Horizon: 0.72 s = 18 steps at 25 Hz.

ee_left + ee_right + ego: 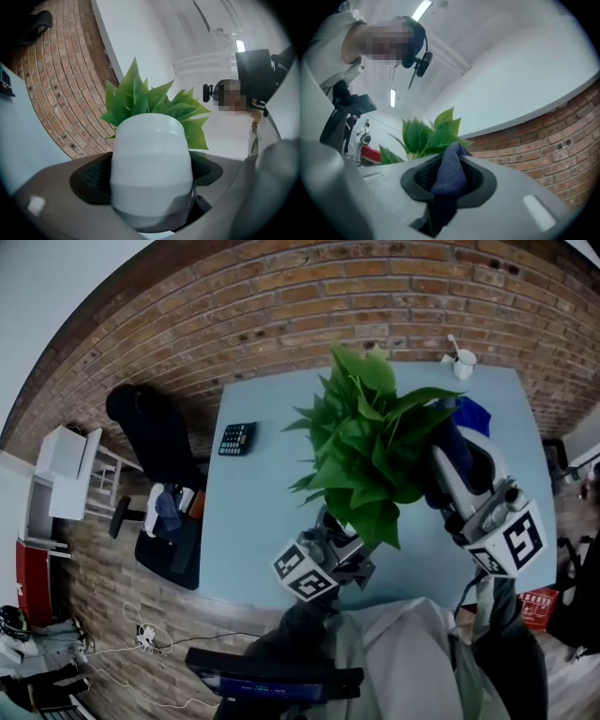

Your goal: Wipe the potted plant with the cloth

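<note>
Left tongs [152, 185] clamp the smooth white pot [151, 150] of the leafy green plant [366, 446], apparently raised over the pale blue bench [253, 521]. Right tongs [447, 187] pinch a soft dark-blue cloth [452, 161] near the foliage. Leaves look thin and tearable, so wipe lightly, supporting each underneath; the glossy pot may slip.

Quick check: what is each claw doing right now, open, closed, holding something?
Left claw: closed on the white plant pot.
Right claw: closed on the blue cloth.
</note>
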Tool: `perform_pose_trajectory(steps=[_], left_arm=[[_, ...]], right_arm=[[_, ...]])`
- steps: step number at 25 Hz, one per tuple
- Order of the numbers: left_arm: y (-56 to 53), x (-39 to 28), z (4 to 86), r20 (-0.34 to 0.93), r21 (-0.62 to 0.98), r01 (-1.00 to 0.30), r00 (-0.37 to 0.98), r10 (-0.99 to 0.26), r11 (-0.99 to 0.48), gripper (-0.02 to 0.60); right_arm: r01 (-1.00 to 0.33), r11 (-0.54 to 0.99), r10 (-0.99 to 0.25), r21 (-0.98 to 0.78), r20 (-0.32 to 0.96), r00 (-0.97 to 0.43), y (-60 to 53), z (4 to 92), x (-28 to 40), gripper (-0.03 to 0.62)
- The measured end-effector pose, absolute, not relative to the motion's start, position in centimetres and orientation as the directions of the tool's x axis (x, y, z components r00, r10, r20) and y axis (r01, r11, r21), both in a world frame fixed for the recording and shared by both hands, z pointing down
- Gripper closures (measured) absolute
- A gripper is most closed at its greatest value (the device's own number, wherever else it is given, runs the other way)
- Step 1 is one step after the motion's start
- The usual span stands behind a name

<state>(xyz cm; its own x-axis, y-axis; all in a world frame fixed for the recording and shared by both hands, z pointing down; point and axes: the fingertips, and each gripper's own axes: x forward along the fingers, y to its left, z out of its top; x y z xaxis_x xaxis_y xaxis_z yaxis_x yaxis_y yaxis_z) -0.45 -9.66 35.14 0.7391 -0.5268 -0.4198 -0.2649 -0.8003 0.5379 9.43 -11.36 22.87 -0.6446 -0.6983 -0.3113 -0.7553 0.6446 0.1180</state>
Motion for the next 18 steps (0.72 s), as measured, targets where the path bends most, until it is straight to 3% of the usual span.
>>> perform_pose_trajectory(steps=[8,10,14,18], left_arm=[[-10.2,-3.0,33.2,-0.527,0.581,-0.15,0.68,-0.51,-0.8,0.078],[-10.0,-3.2,32.7,-0.553,0.574,-0.099,0.685,-0.474,-0.813,0.078],[-8.8,-2.1,31.9,-0.593,0.57,0.053,0.717,-0.366,-0.82,0.078],[-7.9,-0.3,31.5,-0.661,0.582,0.206,0.684,-0.31,-0.786,0.078]], right_arm=[[-0.561,0.828,-0.561,0.021,-0.004,-0.828,-7.9,34.8,4.9,0.516],[-0.592,0.806,-0.592,-0.02,-0.062,-0.804,-7.8,34.4,5.6,0.516],[-0.698,0.708,-0.69,-0.11,-0.321,-0.649,-9.6,27.3,8.2,0.514],[-0.643,0.759,-0.63,-0.097,-0.357,-0.69,-9.2,26.0,6.3,0.514]])
